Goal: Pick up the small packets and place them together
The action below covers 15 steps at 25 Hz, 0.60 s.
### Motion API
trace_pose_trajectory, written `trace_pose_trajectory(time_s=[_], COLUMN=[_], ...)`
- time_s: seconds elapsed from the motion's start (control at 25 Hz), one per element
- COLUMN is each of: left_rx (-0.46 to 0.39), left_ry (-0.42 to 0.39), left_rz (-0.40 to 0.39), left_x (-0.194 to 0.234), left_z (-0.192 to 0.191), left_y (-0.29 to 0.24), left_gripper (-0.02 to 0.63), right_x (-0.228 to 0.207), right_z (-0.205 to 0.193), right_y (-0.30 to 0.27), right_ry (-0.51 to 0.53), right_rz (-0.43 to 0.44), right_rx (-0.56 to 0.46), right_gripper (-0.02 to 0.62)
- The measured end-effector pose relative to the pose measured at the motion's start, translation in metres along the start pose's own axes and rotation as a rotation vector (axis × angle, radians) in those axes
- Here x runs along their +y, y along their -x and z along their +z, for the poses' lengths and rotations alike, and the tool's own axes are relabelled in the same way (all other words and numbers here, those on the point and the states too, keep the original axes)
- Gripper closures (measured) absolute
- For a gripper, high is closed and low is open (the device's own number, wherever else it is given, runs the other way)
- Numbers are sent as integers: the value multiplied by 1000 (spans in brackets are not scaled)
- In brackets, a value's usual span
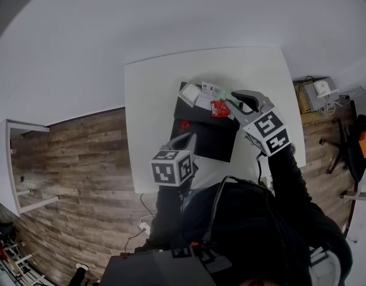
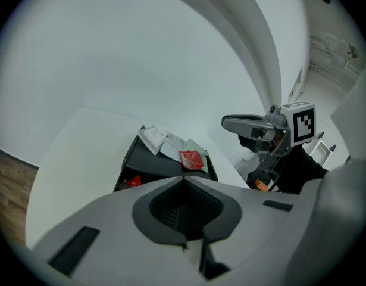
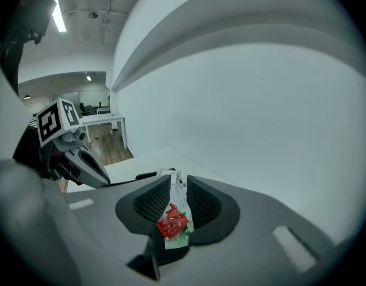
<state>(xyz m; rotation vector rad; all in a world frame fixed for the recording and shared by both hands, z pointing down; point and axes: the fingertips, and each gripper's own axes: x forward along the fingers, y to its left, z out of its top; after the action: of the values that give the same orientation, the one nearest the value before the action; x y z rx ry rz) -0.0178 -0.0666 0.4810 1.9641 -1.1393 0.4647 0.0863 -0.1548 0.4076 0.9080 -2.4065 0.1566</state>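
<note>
Your right gripper (image 1: 234,98) hovers at the far edge of the black tray (image 1: 213,143), where the packets are already collected: a white packet (image 1: 190,93), some pale printed ones beside it, and a red packet (image 1: 218,108) lying on top of them. The jaws stand partly apart and press on nothing. In the right gripper view the red packet shows in the gap between them, but the left gripper view shows it resting flat on the pile with the gripper above and a little to the side. It is nearly square and lies cornerwise to the jaws, so no side is better for a grip. Your left gripper (image 1: 185,137) has its jaws fully together and holds nothing. One packet is still apart from the group: a second red packet (image 1: 185,124) in the lower part of the tray, near its left wall. It lies just ahead of the left gripper's tips and well apart from the right one. I judge that the left hand should take it, and for this you must first open those jaws, then go forward and down.
</note>
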Motion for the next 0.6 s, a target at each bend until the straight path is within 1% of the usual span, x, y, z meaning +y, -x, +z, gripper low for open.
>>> trace_pose_trajectory(time_s=[0.16, 0.24, 0.44, 0.52, 0.6], left_rx=[-90, -147, -326, -394, -444], left_ry=[-53, -87, -202, -245, -278], left_rz=[-28, -37, -43, -39, -28], left_x=[-23, -34, -65, -76, -83], left_z=[41, 65, 121, 137, 147], left_y=[7, 12, 31, 38, 44], left_gripper=[604, 604, 604, 604, 605], right_x=[-6, -8, -8, -6, -2], right_z=[37, 54, 88, 98, 104], right_y=[27, 39, 66, 73, 77], right_ry=[-41, -55, -33, -31, -30], right_rz=[-69, -102, -194, -212, -216], right_rx=[-154, -226, -366, -406, -427], right_gripper=[570, 592, 595, 595, 595])
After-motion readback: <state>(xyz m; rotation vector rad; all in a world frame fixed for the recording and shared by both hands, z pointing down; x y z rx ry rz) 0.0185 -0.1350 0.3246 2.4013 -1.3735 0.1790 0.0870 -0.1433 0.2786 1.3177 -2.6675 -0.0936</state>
